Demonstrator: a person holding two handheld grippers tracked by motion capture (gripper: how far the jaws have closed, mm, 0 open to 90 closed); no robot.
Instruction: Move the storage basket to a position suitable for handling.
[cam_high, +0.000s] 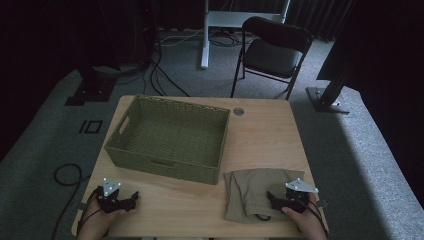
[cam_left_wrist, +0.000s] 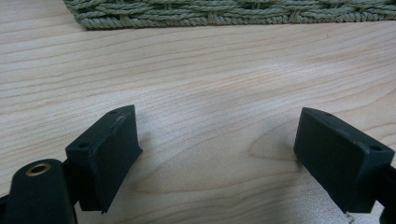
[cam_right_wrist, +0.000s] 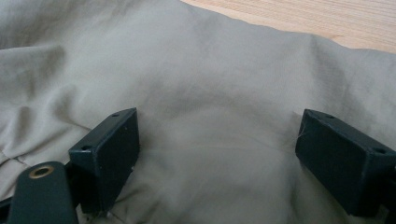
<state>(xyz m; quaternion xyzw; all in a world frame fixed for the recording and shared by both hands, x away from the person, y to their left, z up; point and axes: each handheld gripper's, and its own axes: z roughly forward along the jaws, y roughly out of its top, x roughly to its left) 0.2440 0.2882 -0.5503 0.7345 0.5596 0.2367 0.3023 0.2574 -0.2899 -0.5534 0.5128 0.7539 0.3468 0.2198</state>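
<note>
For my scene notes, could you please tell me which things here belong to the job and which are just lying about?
In the job:
- folded khaki cloth, under the open right tongs
- woven basket
- open left tongs

Lying about:
- folding chair
- floor cables

On the table (cam_high: 260, 135), the basket (cam_high: 170, 137) sits behind-left of the folded cloth (cam_high: 252, 192), seemingly just apart.
</note>
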